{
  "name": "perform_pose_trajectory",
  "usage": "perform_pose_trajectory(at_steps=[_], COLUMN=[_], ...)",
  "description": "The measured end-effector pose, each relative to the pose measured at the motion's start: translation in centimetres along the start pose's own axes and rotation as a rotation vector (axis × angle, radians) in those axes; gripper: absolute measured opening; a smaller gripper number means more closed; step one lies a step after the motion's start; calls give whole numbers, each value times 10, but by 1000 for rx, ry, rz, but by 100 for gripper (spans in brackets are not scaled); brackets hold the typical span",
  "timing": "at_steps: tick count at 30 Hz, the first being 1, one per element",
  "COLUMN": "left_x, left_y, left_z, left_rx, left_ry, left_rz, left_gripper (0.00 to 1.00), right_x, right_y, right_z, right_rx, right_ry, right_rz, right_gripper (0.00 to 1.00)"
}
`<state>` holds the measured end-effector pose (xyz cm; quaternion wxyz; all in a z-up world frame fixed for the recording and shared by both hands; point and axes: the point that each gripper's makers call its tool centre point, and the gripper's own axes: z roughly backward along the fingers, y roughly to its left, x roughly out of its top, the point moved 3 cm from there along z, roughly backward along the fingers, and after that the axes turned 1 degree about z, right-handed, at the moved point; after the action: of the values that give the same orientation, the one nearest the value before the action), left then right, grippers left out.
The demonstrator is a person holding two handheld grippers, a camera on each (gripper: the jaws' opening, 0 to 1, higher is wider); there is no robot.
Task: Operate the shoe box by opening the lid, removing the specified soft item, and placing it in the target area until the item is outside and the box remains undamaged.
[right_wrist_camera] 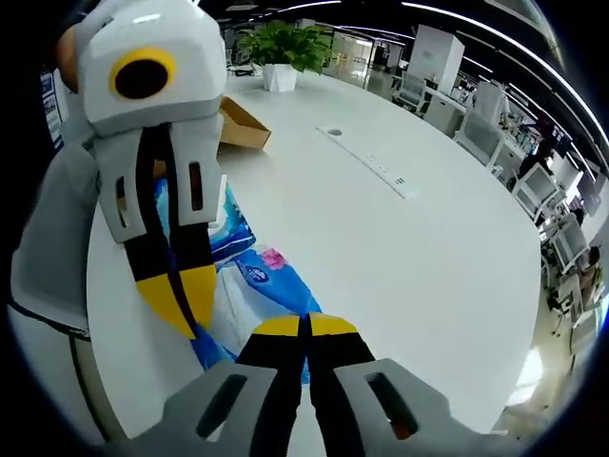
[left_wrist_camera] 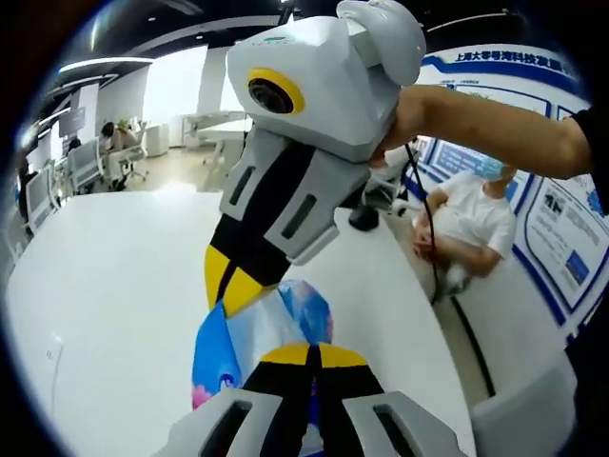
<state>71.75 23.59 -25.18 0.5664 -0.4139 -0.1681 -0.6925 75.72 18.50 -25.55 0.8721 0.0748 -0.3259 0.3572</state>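
We see the left gripper (left_wrist_camera: 314,357) and right gripper (right_wrist_camera: 306,328) each clamped on the blue soft pack (right_wrist_camera: 257,286), over the white surface (right_wrist_camera: 400,257).

White table (right_wrist_camera: 400,267) carries cardboard box (right_wrist_camera: 240,124), plant (right_wrist_camera: 282,46).

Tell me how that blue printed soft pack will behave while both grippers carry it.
The soft pack looks floppy: its film creases and bends between the left gripper and right gripper. It is probably light, since two fingertip pinches hold it. The glossy wrapper may be slippery.
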Motion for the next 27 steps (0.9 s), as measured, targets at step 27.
perform_pose_trajectory(at_steps=[27], left_x=[-25], left_y=[-14], left_z=[-18], left_rx=[-35], left_ry=[34], left_rz=[35], left_gripper=[0], right_x=[-15], right_y=[17], right_z=[-21], right_rx=[35], right_ry=[39], right_rz=[25], right_gripper=[0])
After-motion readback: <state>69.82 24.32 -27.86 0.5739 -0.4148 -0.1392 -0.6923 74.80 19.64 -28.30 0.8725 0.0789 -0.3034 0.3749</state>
